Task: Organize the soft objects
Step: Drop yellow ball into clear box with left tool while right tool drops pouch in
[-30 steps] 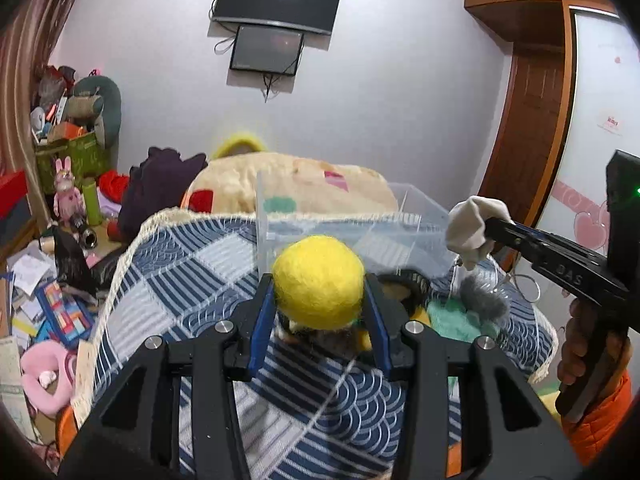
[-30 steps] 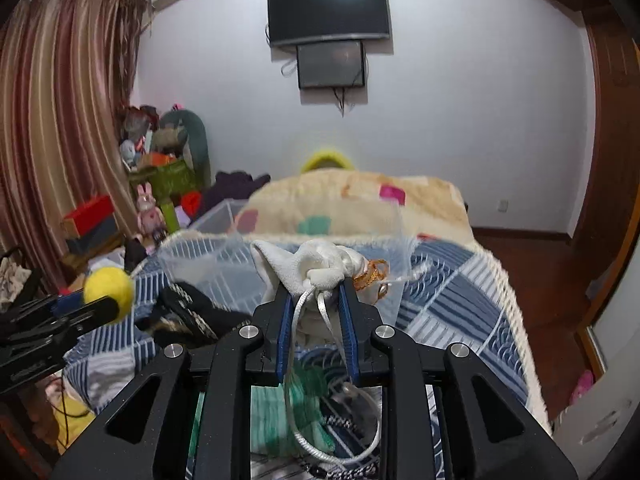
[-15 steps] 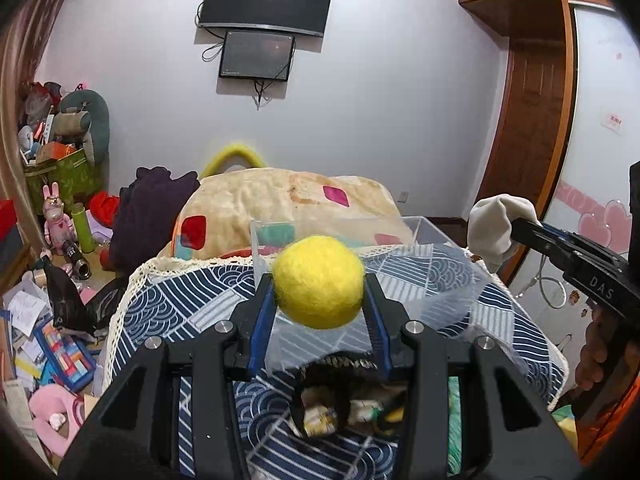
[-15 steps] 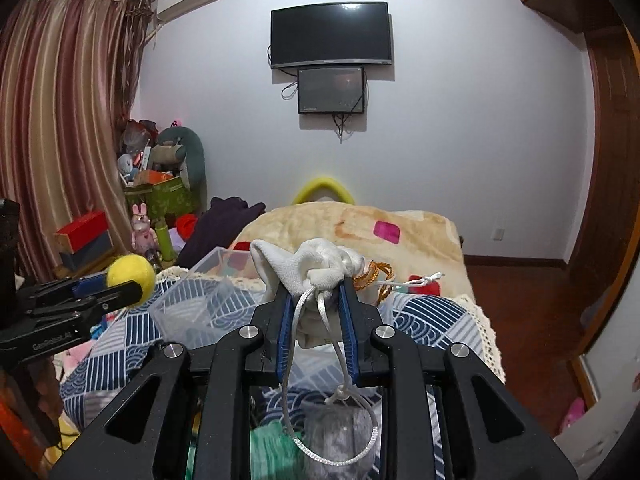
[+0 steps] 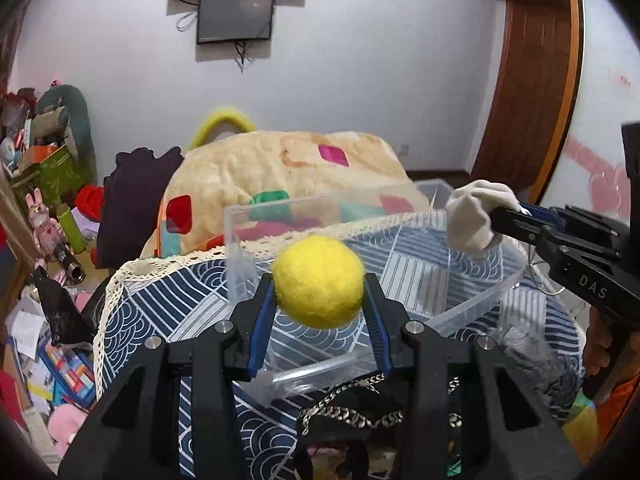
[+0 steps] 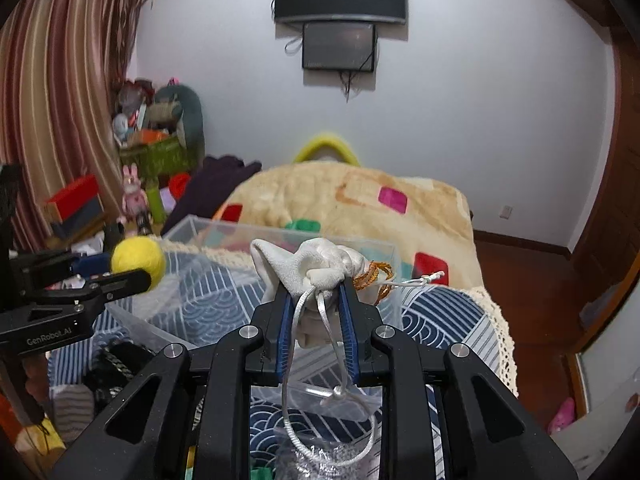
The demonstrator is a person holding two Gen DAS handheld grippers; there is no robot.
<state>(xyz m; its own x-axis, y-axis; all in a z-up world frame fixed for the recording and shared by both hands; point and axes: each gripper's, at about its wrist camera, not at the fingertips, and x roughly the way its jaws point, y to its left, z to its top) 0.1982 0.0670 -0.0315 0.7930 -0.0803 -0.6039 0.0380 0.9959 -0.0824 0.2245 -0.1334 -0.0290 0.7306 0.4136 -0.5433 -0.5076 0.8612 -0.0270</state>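
Note:
My left gripper (image 5: 319, 290) is shut on a yellow felt ball (image 5: 319, 282), held in the air over the near edge of a clear plastic bin (image 5: 340, 204) that stands on the blue patterned bedcover (image 5: 168, 300). My right gripper (image 6: 313, 296) is shut on a white drawstring pouch (image 6: 310, 266), its cords hanging down in a loop, also raised just short of the clear bin (image 6: 280, 236). In the left wrist view the right gripper (image 5: 504, 216) with the white pouch (image 5: 476, 214) comes in from the right over the bin's far corner. The yellow ball (image 6: 138, 258) shows at the left of the right wrist view.
A black item with a gold chain (image 5: 352, 412) and a grey fuzzy piece (image 5: 524, 344) lie on the bedcover below the grippers. A beige blanket (image 5: 280, 168) is heaped behind the bin. Toys, boxes and papers crowd the floor (image 5: 36, 332) on the left. A wooden door (image 5: 528, 80) stands at the right.
Both grippers have carried their loads forward towards the clear bin, which now looms larger and closer below them. The grips on the ball and the pouch are unchanged.

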